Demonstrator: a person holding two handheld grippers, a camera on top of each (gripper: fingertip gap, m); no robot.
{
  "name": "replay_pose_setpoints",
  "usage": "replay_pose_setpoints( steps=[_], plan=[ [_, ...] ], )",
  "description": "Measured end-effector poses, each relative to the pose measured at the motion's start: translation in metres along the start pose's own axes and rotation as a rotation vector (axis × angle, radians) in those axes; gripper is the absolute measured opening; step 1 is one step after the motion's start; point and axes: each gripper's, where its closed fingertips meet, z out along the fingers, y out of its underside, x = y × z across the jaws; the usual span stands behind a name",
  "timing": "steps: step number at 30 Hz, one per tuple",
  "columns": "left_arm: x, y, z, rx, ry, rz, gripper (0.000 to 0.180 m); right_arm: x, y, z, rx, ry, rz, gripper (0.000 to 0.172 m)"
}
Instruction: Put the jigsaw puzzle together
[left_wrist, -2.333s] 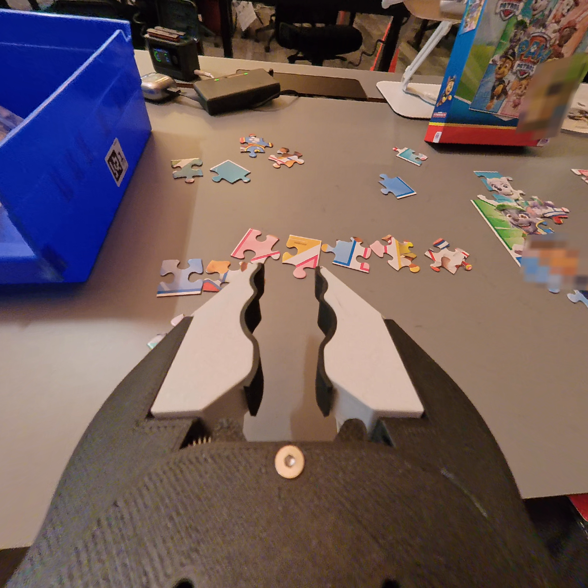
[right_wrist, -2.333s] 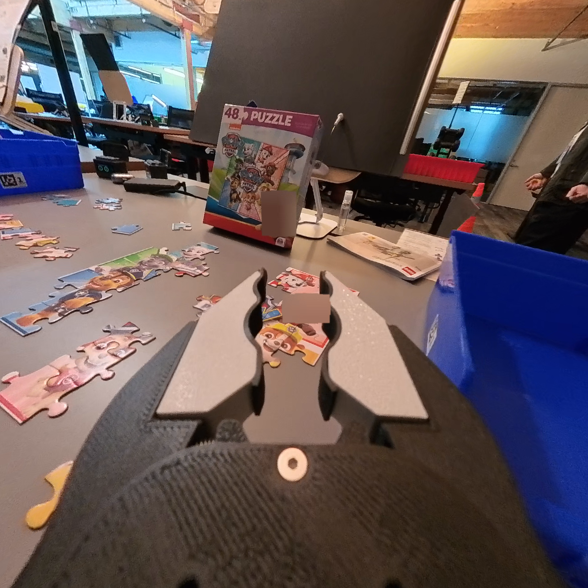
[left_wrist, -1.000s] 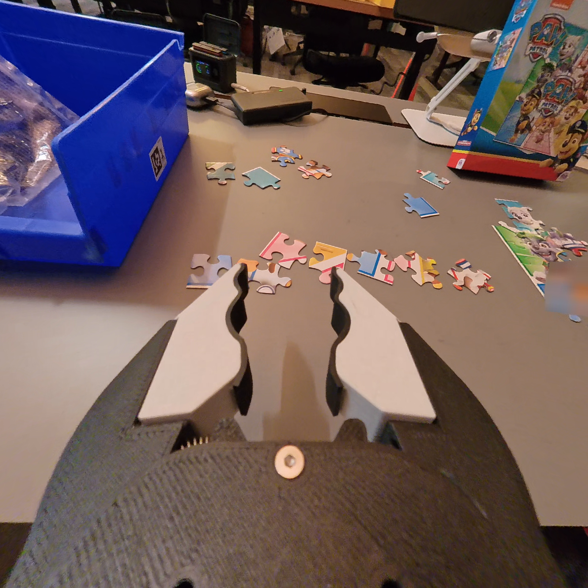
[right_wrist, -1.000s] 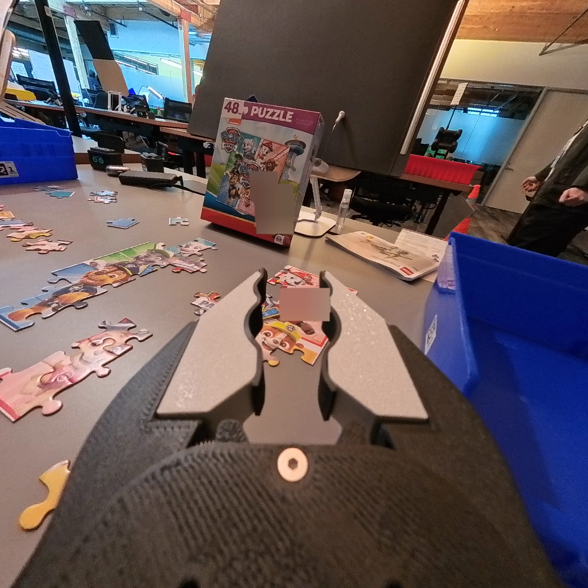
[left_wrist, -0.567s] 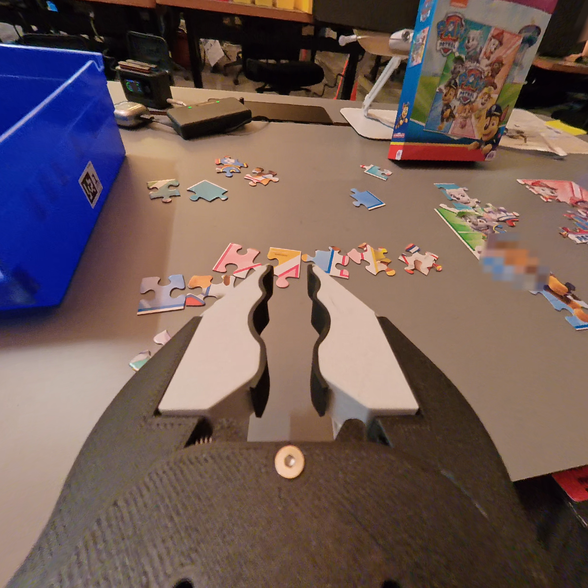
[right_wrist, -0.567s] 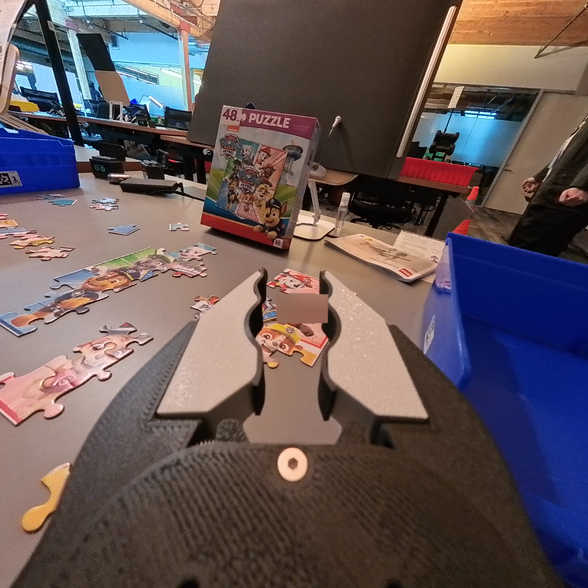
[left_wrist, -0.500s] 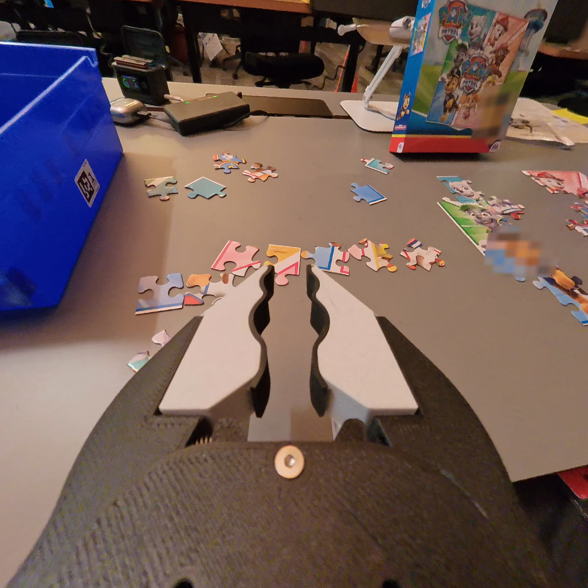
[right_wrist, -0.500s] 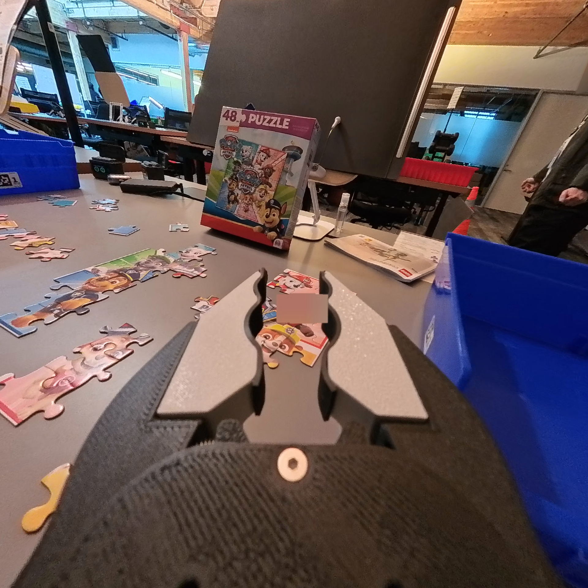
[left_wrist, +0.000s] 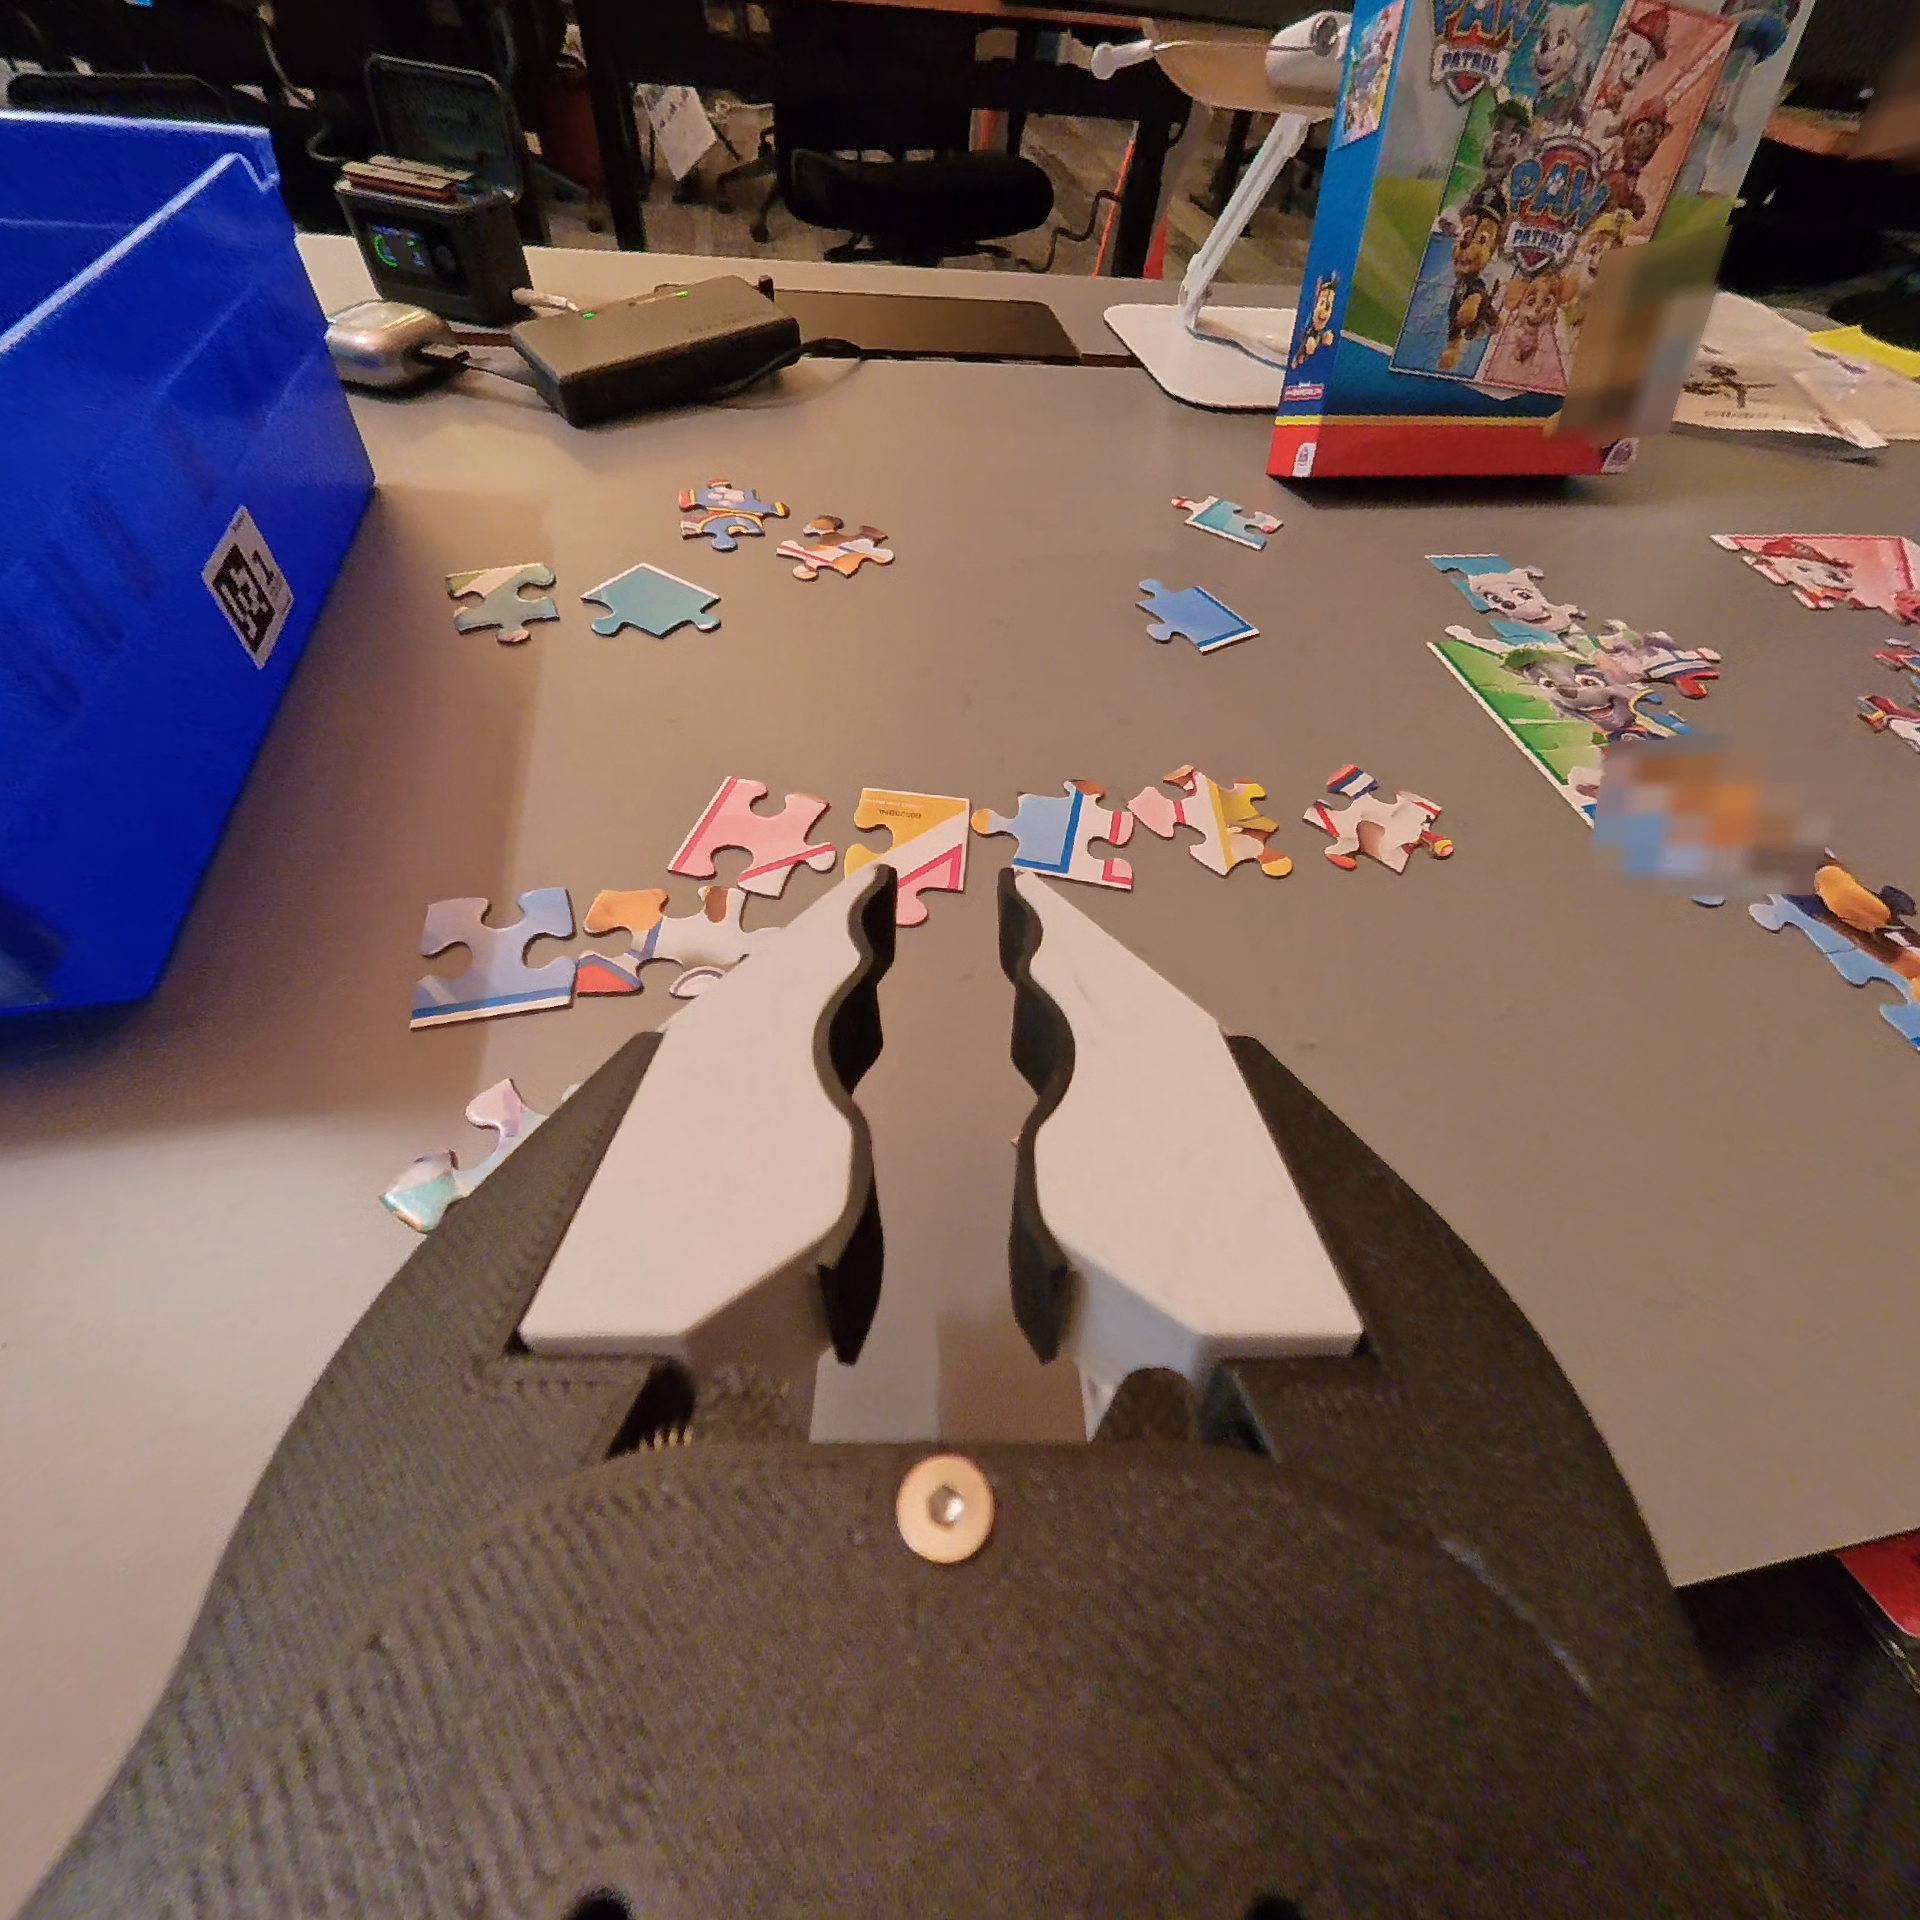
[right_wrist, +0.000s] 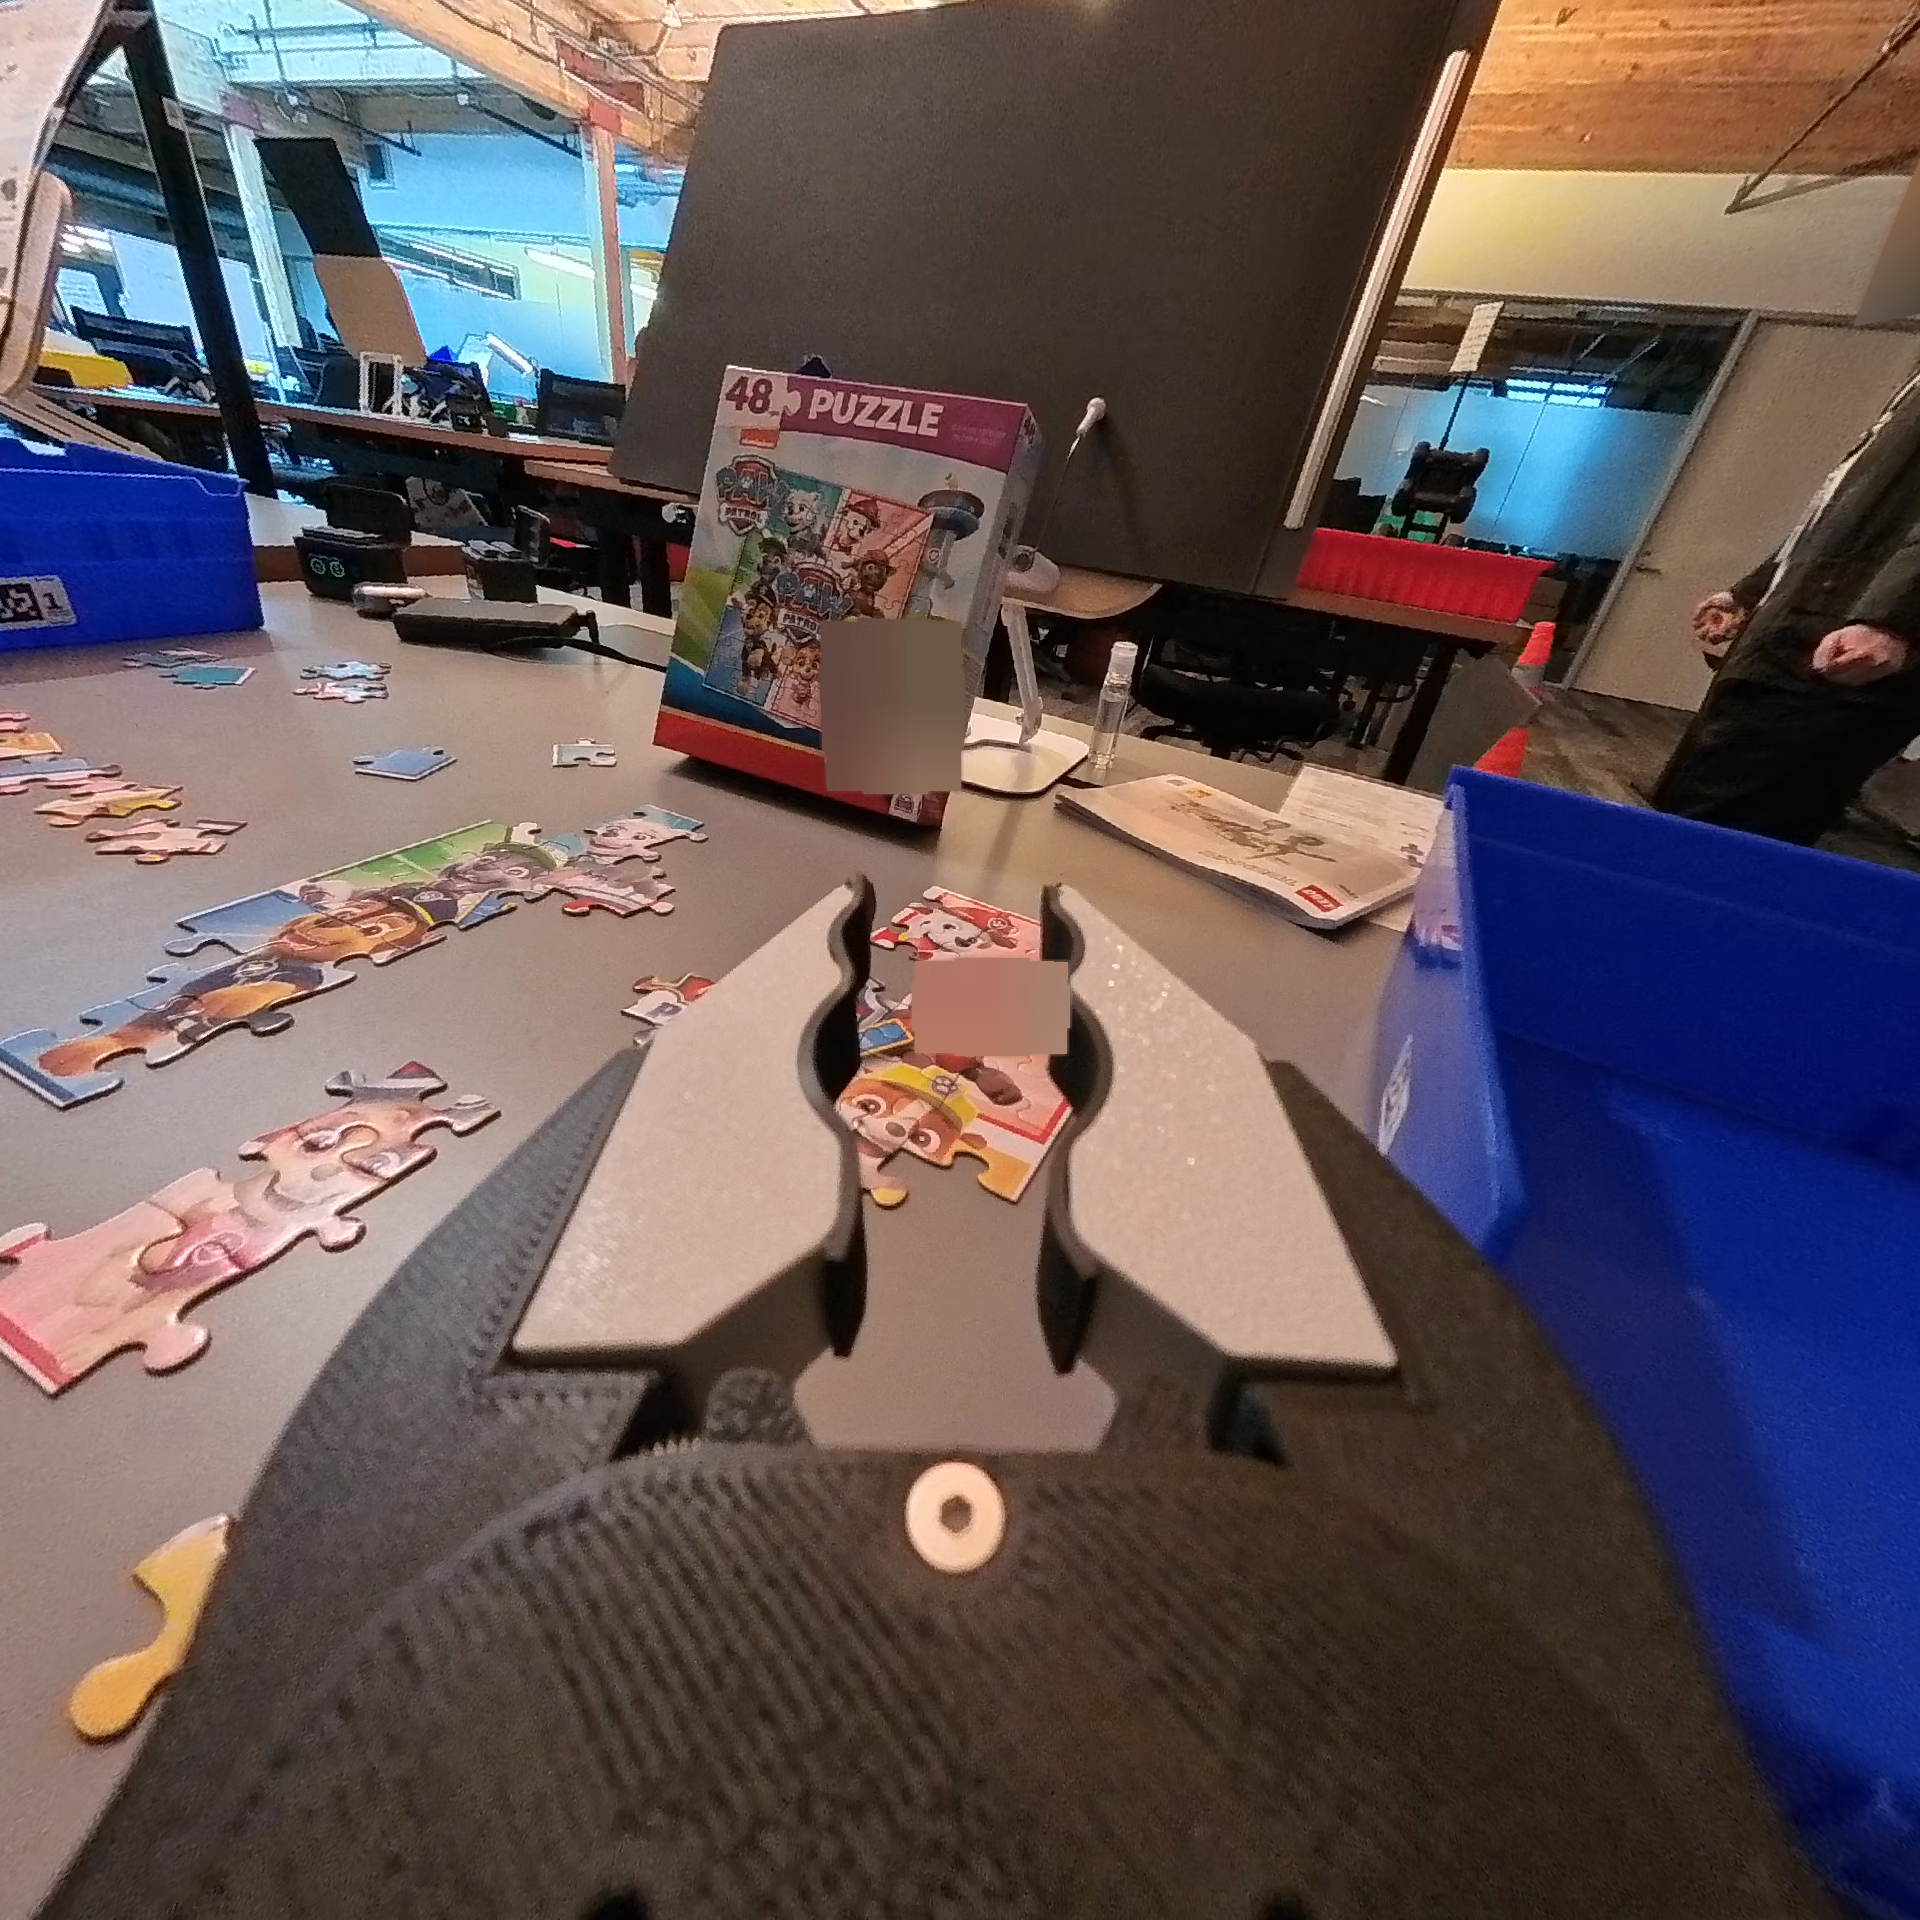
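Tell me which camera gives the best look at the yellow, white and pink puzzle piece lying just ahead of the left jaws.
The left wrist view: the yellow, white and pink puzzle piece lies flat on the grey table, just beyond the tips of the left gripper. The jaws stand apart, nothing between them. The right wrist view shows only that row's end, small, at its left edge.

puzzle pieces (left_wrist: 1075, 831) before box (left_wrist: 1496, 239)

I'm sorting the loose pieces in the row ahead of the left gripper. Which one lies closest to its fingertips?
The yellow, white and pink piece, second from the left in that row: it lies right off the left gripper, its pink tab showing between the open, empty fingertips.
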Motion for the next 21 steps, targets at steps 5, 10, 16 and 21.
replay_pose_setpoints(
  steps=[5,10,16,21],
  plan=[
    [-0.004,-0.002,-0.001,0.012,-0.022,-0.007,0.022,0.0,0.0,0.0,0.0,0.0,-0.001,0.03],
    [-0.007,-0.001,-0.003,-0.012,-0.03,0.013,0.032,-0.001,0.0,0.0,-0.002,0.0,-0.005,0.03],
    [0.013,-0.009,-0.023,-0.03,0.165,0.074,0.04,-0.002,0.002,0.001,-0.01,-0.002,-0.009,0.03],
    [0.01,0.009,-0.022,-0.137,0.169,0.145,0.04,-0.013,-0.009,0.006,-0.018,0.015,-0.084,0.029]
  ],
)
